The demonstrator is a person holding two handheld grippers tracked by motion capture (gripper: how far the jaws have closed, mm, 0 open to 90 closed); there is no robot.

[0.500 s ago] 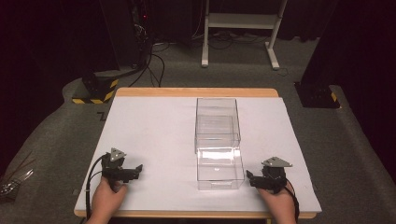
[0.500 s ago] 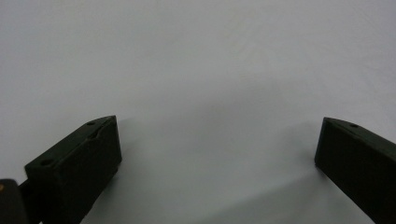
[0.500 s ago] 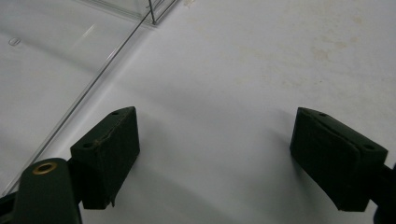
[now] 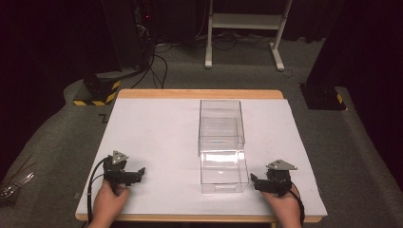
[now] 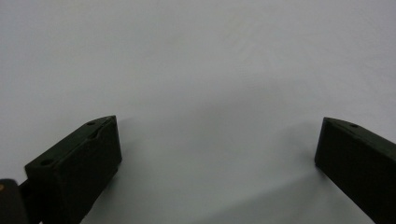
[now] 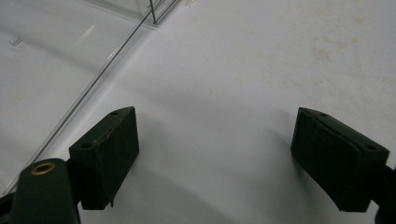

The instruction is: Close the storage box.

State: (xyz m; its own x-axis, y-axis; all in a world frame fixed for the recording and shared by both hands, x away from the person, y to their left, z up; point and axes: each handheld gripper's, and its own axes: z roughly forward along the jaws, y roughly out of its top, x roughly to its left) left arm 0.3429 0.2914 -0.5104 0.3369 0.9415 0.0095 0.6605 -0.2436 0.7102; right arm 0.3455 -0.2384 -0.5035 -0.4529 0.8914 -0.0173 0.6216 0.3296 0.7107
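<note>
Two clear boxes [image 4: 221,145] sit on the white sheet [image 4: 157,128] that covers the table [image 4: 199,94], set end to end in a line running away from the person, a little right of centre; the far one [image 4: 221,126] looks taller, and the near one [image 4: 223,171] touches it or nearly so, I cannot tell which. The right gripper [image 4: 254,182] rests on the sheet just beside the near box's right wall, held in the right hand [image 4: 285,206], jaws aimed left toward the box. In the right gripper view the jaws stand wide apart with bare sheet between them, and the box's lower edge [image 6: 93,84] runs diagonally past the left jaw, close but not touching. The left gripper [image 4: 138,173] lies near the sheet's front left corner, well apart from the boxes, held in the left hand [image 4: 108,204], its cable [image 4: 92,178] looping off to the left. In the left gripper view the jaws are also wide apart, holding nothing, with the plain sheet [image 5: 201,93] under them
</note>
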